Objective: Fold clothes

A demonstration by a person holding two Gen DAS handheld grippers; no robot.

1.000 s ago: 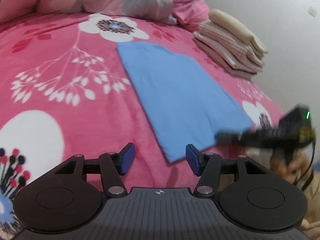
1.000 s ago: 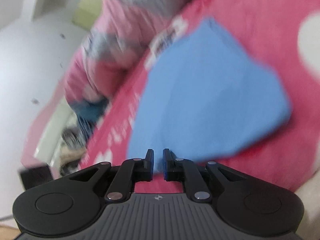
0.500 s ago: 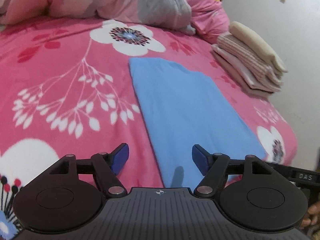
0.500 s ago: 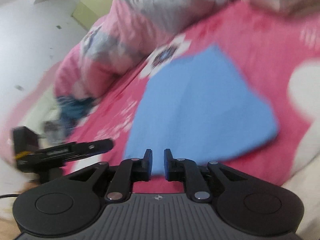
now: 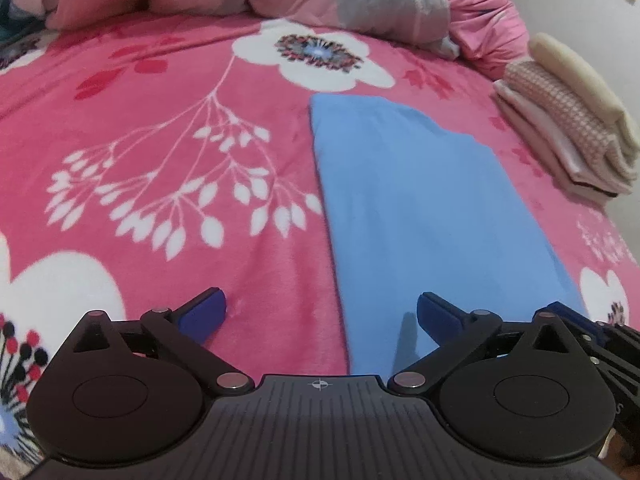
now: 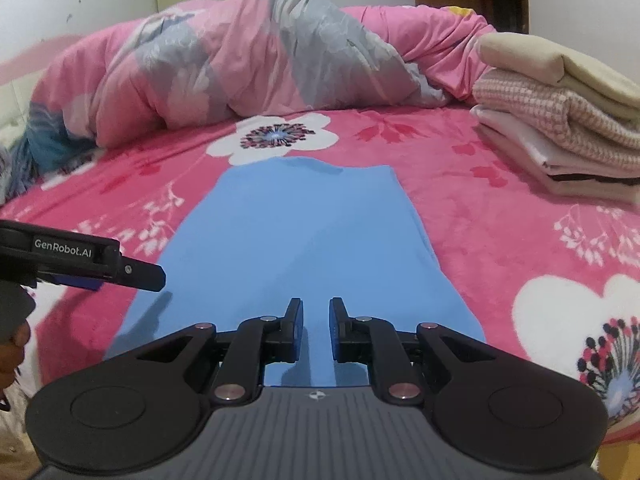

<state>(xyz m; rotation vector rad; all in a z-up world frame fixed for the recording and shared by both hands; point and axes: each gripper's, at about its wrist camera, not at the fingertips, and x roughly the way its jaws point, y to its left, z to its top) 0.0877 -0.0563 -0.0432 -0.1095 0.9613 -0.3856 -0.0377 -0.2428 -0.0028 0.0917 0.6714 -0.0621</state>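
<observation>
A folded blue cloth [image 6: 304, 240] lay flat on the pink flowered bed [image 5: 160, 128]. The left gripper [image 5: 320, 312] hung over the cloth's near edge; its fingers had just been opening and stood wide apart, holding nothing. The right gripper [image 6: 316, 328] was above the cloth's near end, its fingers almost together with nothing between them. A pile of folded clothes [image 6: 560, 120] sat to the right of the cloth.

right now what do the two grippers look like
Both are matte black, with a ribbed grey centre plate, two round discs and silver pivot pins. The left gripper has blue pads; the right gripper has dark ones. The left one's side reads "GenRobot.AI" in white.
</observation>
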